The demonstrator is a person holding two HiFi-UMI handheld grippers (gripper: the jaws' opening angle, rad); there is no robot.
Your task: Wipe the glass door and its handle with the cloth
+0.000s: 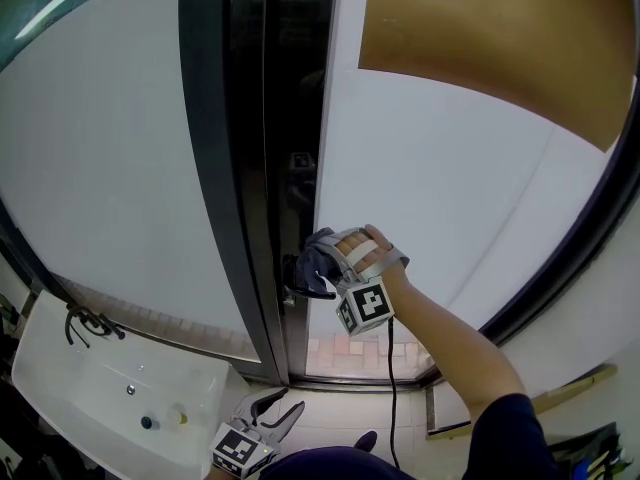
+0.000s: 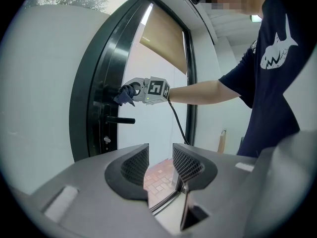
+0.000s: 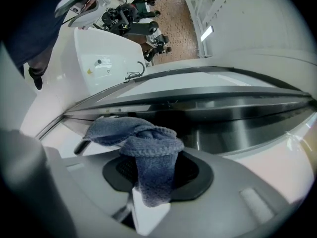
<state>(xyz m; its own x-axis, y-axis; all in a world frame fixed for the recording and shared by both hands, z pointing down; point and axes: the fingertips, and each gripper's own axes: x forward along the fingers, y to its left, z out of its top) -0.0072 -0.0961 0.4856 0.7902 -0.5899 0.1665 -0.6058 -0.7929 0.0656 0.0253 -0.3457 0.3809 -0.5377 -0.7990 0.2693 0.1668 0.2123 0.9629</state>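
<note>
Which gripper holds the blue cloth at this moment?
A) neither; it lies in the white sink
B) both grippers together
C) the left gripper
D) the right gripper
D: the right gripper has its jaws shut on the cloth close to the black door frame, while the left gripper is open with nothing between its jaws.

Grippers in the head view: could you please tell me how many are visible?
2. The right gripper is raised at the dark door frame, claw shut on the blue cloth. The left gripper hangs low by the white sink, claw open and empty. None seem hidden.
</note>
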